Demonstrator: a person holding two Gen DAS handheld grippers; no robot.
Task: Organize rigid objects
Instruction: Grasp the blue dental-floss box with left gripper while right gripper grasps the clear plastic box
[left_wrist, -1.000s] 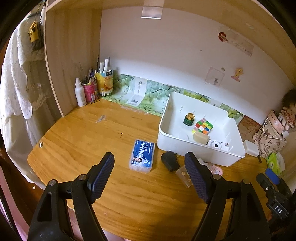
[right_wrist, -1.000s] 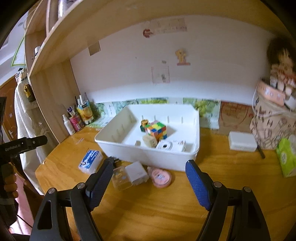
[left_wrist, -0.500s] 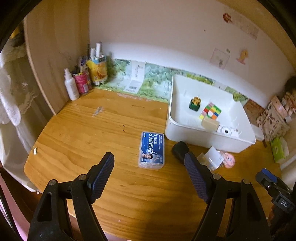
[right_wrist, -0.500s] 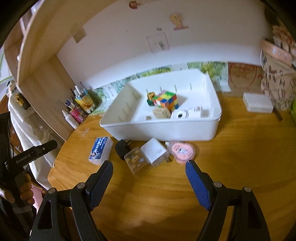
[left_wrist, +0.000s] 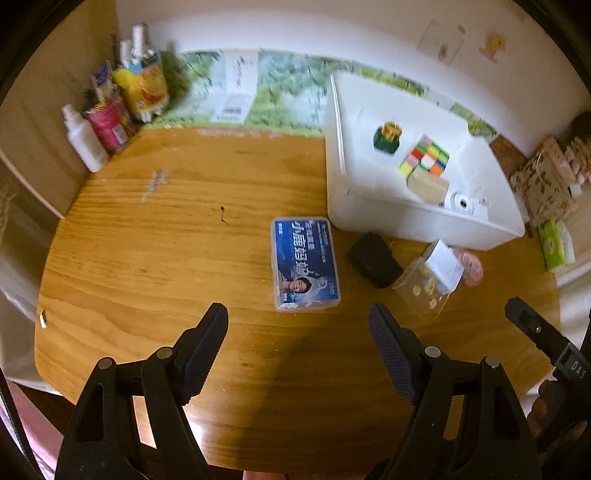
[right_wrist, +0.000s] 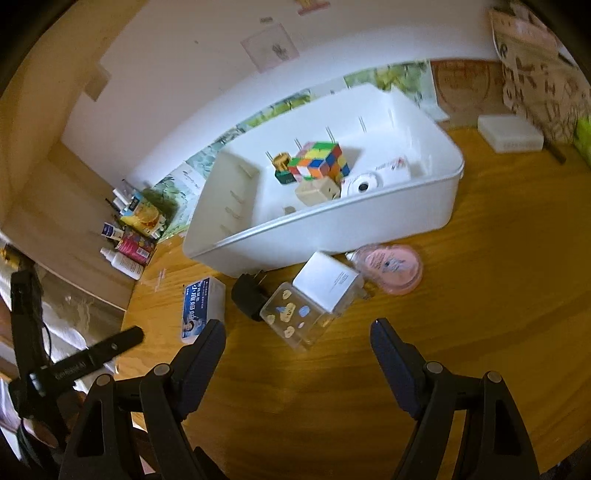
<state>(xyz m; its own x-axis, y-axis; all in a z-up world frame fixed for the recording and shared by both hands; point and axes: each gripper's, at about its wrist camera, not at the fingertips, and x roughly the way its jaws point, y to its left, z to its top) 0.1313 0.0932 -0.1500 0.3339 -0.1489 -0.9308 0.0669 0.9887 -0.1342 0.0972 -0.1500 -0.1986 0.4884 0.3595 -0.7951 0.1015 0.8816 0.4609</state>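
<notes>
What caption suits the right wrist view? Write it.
Open right claw above clear box before white bin.

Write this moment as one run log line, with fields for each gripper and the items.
left gripper: jaws open, empty | right gripper: jaws open, empty | blue-labelled flat plastic box: on wooden desk | multicoloured puzzle cube: inside white plastic bin

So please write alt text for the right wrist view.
An open right claw above a wooden desk, facing a clear box, white charger, and pink case before a white bin.
</notes>
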